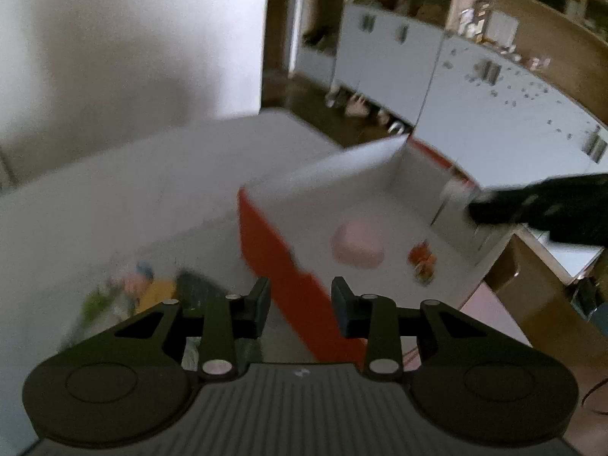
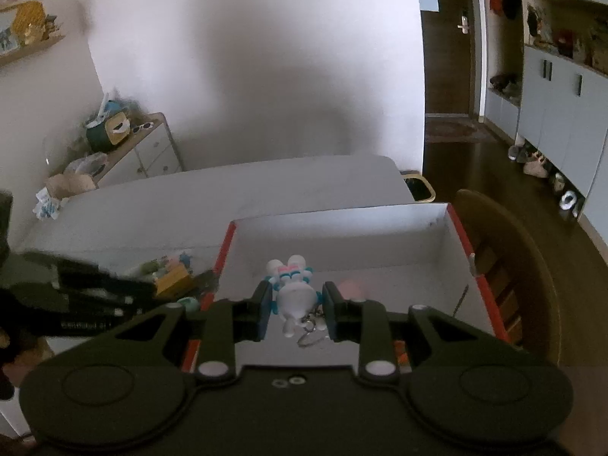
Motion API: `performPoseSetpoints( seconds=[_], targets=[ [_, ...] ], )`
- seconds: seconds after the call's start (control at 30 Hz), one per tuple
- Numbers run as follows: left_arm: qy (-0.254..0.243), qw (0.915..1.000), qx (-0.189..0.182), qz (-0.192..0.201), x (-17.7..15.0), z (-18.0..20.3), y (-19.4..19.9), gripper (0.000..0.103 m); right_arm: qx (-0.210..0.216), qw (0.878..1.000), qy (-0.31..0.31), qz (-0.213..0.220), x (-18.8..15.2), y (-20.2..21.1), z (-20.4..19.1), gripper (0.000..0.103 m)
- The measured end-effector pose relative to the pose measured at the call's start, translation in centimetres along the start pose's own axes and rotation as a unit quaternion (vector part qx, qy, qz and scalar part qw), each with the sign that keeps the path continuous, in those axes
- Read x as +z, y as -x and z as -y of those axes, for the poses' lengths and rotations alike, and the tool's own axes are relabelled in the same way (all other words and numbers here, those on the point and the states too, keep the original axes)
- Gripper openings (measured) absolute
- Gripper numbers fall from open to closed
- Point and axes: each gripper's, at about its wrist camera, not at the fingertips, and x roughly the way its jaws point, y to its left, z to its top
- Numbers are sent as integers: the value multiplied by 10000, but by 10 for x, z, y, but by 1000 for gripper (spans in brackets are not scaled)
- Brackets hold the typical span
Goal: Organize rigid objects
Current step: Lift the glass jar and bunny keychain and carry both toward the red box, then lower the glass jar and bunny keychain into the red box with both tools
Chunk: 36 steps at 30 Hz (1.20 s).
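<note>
— So how did that small white hard-plastic figurine with blue and pink trim and a metal key ring (image 2: pixel 293 296) look to handle?

— Light and stiff, I'd judge, with a smooth shell that might slip. The right gripper (image 2: pixel 297 313) was clamped on its round body from both sides, the ring dangling below, and that middle seemed the soundest place to hold; the thin limbs looked easier to snap.

— Where was it?

— Held above the near end of the open shallow cardboard box with red outer walls and a white inside (image 2: pixel 399 243).

— And the left gripper (image 1: pixel 300 309)?

— Its jaws stood apart with nothing between them, hovering over the box's near red wall. That view was blurred.

— Anything in the box?

— A pale pink rounded lump (image 1: pixel 357 245) and a small orange toy (image 1: pixel 421 260) on its floor, too blurred to name further.

— Outside it?

— To the left, a heap of small colourful toys (image 2: pixel 167 271), still unsorted, on the white table (image 2: pixel 235 186).

— And the room?

— A brown wooden chair (image 2: pixel 509 266) just right of the box, a plain white wall (image 2: pixel 247 57) beyond the table, a low cluttered white cabinet (image 2: pixel 148 152) far left. Farther right, dark wood flooring (image 2: pixel 467 152), a dark door (image 2: pixel 448 38) and pale grey cupboards (image 2: pixel 551 106).
</note>
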Motion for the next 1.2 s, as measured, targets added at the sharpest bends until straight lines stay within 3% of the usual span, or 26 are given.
performPoseSetpoints(
  seconds=[0.2,0.3,0.33,0.57,0.87,1.1,1.2],
  targets=[
    [-76,9996,119,-225,-28,-10,-14,40,35,10000,-14,-69,0,-5,10,28],
    [121,9996,-107,-217,-46,-20,-12,71,67,9999,-35,-120,0,-8,13,28],
    [154,9995,-195,-188,-51,-21,-9,75,67,9999,-27,-133,0,-9,14,28],
    [-57,9990,-85,-442,-80,-8,-34,75,57,9997,29,-225,-4,-11,15,28],
    [-3,9994,62,-352,-90,-1,-59,73,16,9995,44,-318,-6,-13,22,28],
    [17,9994,227,-268,-91,0,-60,45,6,9995,51,-323,-7,-12,28,28],
    [60,9994,269,-224,-92,1,-58,42,-10,9995,48,-316,-6,-13,29,28]
  ],
)
